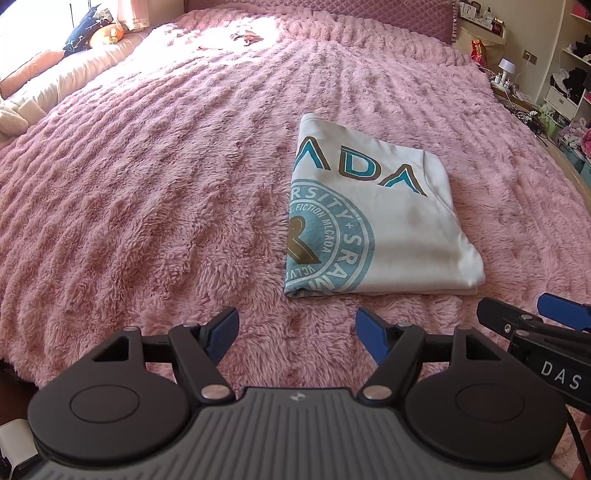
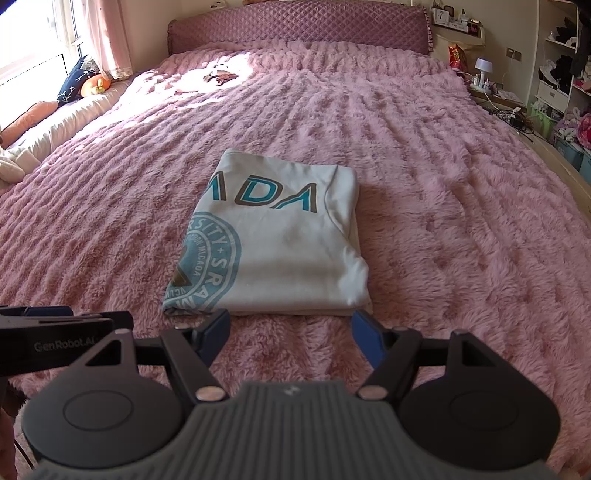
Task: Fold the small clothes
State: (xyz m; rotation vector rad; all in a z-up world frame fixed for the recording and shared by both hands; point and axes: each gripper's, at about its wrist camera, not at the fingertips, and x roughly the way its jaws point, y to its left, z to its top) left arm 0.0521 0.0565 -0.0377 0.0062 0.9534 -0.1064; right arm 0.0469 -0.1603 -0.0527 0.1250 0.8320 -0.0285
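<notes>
Nearest, the left gripper (image 1: 297, 332) and the right gripper (image 2: 290, 332) hover side by side with fingers spread and empty, apparently because nothing needs holding. Just beyond, the white printed T-shirt (image 2: 273, 251) lies folded into a compact rectangle on the pink fluffy bedspread (image 2: 443, 206); folding looks complete. Farther off stands the quilted headboard (image 2: 295, 31).

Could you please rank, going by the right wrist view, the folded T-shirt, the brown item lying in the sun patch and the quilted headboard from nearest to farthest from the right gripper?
Measured from the right gripper:
1. Folded T-shirt: just ahead of the fingers, mid-bed.
2. Brown item: far up the blanket, ahead-left in the sunlight.
3. Quilted headboard: at the bed's far end.
</notes>
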